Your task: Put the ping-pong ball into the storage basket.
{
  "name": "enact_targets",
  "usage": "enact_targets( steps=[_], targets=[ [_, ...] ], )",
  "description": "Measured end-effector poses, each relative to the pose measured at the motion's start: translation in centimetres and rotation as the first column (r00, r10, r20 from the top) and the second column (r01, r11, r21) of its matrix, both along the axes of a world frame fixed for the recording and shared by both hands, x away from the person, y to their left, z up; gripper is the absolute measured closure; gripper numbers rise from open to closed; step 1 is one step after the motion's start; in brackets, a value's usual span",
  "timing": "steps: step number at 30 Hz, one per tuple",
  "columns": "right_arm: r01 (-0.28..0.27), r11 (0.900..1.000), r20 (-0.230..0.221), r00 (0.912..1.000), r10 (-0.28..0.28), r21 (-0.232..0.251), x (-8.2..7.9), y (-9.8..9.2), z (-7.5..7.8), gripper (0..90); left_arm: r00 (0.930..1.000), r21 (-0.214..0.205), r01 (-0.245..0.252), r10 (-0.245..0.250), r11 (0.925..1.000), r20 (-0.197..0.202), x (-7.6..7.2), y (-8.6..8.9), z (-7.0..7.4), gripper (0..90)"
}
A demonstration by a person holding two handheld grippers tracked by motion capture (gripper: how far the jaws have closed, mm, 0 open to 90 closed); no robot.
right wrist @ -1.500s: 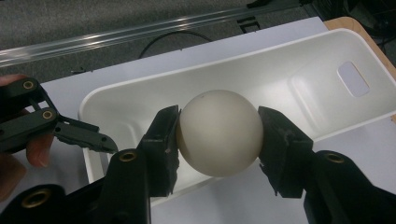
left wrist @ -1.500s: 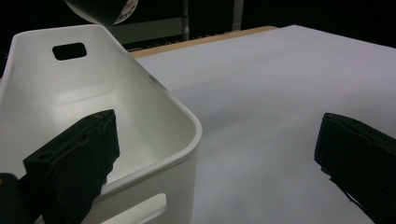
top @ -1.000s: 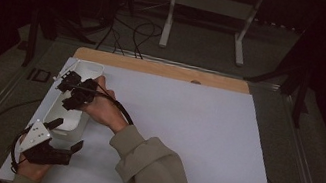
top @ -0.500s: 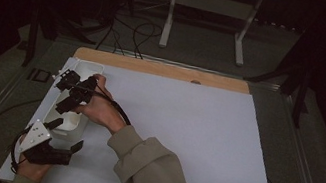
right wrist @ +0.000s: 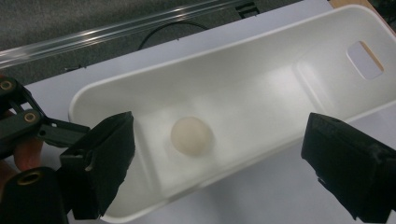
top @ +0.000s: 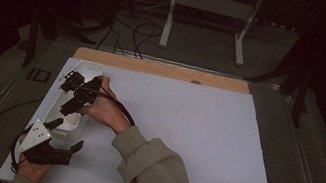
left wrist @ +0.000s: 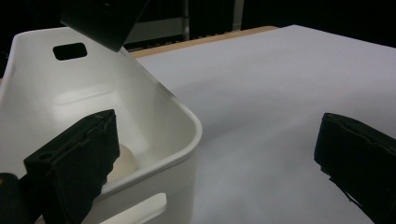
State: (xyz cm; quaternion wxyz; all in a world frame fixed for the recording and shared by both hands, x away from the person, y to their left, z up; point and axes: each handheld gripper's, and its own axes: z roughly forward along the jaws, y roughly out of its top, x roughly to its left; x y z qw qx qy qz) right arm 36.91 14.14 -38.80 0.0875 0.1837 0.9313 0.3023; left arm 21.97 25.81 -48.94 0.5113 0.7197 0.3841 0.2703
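A long white bin (top: 55, 99) stands at the left of the table. A pale round ball (right wrist: 191, 135) lies on its floor near one end. My right gripper (top: 68, 107) hangs over the bin; its jaws have just been opening and stand wide apart (right wrist: 224, 163), with the ball below and between them, untouched. My left gripper (top: 66, 134) sits at the bin's near end, also open (left wrist: 215, 168). The bin's corner (left wrist: 189, 122) lies between its jaws with no pad pressing on it, and the ball (left wrist: 124, 163) peeks out behind the left jaw.
A white sheet (top: 193, 137) covers the table, with a wooden edge (top: 164, 70) at the back. Cables (top: 137, 26) and a white stand (top: 211, 8) are on the floor beyond. A metal rail (right wrist: 116, 32) runs along the table's left side.
The right gripper's jaws have spread apart above the bin. Both hands have kept their places.
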Motion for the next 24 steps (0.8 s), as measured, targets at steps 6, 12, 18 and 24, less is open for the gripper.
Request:
enact_targets(
  steps=[6, 12, 18, 24],
  targets=[
    [0.005, 1.0, 0.002, 1.0, -0.005, -0.003, 0.1, -0.7, -0.1, 9.2, 1.0, 0.003, 0.0, 0.0, 1.0, 0.0, 0.0, 0.0, 0.0, 0.6],
    [0.008, 1.0, 0.004, 1.0, -0.008, -0.005, 0.2, -1.5, -0.2, 9.3, 1.0, 0.004, -0.001, 0.001, 1.0, 0.0, 0.0, 0.0, 0.0, 0.6],
    [0.018, 0.9998, 0.01, 0.9998, -0.018, -0.002, 0.4, -2.3, -0.2, 9.4, 1.0, 0.004, -0.001, 0.001, 1.0, 0.0, 0.0, 0.0, 0.0, 0.6],
    [0.033, 0.9994, 0.01, 0.9994, -0.033, 0.005, 0.5, -3.3, 0.0, 9.4, 1.0, 0.005, -0.001, 0.001, 1.0, 0.0, 0.0, -0.1, 0.0, 0.7]
  ],
)
